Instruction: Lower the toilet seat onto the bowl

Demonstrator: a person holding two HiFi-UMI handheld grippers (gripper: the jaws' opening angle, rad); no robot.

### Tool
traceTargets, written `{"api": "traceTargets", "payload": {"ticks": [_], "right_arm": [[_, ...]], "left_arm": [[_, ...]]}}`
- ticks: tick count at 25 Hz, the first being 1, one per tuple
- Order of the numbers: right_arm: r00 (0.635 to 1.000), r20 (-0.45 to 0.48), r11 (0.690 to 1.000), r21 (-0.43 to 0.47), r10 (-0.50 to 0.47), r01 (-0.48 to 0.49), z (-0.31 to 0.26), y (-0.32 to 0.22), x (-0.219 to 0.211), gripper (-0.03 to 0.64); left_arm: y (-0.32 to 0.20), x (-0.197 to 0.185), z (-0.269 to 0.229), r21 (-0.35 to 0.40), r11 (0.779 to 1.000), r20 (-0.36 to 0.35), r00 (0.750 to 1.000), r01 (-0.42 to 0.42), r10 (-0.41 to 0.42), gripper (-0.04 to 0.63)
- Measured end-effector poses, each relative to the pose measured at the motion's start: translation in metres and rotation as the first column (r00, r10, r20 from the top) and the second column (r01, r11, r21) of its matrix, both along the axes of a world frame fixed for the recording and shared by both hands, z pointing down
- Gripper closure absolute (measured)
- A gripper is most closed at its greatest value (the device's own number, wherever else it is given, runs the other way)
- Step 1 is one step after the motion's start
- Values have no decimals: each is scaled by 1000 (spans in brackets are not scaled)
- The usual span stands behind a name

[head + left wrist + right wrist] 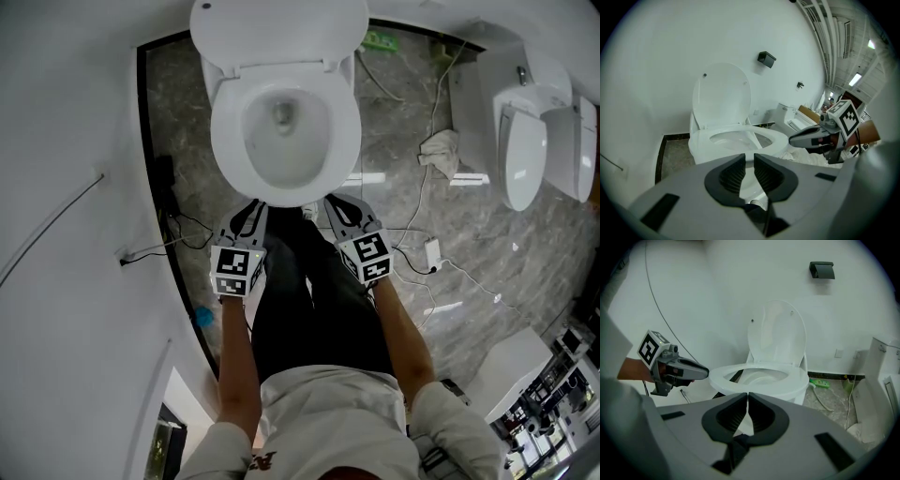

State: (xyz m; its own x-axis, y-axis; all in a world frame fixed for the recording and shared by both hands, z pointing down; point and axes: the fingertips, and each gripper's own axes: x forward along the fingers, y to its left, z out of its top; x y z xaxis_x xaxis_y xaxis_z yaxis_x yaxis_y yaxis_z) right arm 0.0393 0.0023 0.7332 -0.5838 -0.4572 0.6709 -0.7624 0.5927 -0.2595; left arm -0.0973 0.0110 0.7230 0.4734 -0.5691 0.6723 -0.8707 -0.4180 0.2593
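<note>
The white toilet seat (pixel 225 141) lies flat on the bowl, and the lid (pixel 281 33) stands upright against the wall behind it. Both grippers hover just in front of the bowl's front rim, touching nothing. My left gripper (pixel 251 208) is open by a narrow gap, with nothing between its pads (pixel 736 171). My right gripper (pixel 336 202) is shut and empty, its tips meeting. The left gripper view shows the seat (pixel 778 138), the raised lid (pixel 722 96) and the right gripper (pixel 797 139) beside it. The right gripper view shows the seat (pixel 797 378), the lid (pixel 780 333) and the left gripper (pixel 705 371).
A white wall runs close along the left. On the grey stone floor to the right lie cables (pixel 422 187), a white cloth (pixel 441 148) and a power adapter (pixel 432 251). A second toilet (pixel 525 155) stands at the far right. The person's dark trousers are directly below the grippers.
</note>
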Motion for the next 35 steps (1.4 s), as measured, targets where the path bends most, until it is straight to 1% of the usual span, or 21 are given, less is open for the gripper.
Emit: {"api": "traceTargets", "payload": {"ticks": [12, 17, 22, 35], "right_arm": [[999, -37, 998, -62, 4, -7, 48, 24, 1, 588], [998, -56, 995, -94, 11, -17, 70, 33, 3, 589], [997, -76, 994, -110, 10, -18, 89, 38, 3, 589], [991, -136, 987, -157, -3, -19, 138, 49, 5, 589]], "left_arm": [[24, 1, 49, -66, 998, 7, 1000, -19, 19, 531], [33, 2, 71, -105, 994, 1, 1000, -11, 11, 538], [38, 2, 90, -113, 994, -6, 1000, -14, 13, 541], [48, 5, 139, -172, 985, -11, 1000, -24, 23, 541]]}}
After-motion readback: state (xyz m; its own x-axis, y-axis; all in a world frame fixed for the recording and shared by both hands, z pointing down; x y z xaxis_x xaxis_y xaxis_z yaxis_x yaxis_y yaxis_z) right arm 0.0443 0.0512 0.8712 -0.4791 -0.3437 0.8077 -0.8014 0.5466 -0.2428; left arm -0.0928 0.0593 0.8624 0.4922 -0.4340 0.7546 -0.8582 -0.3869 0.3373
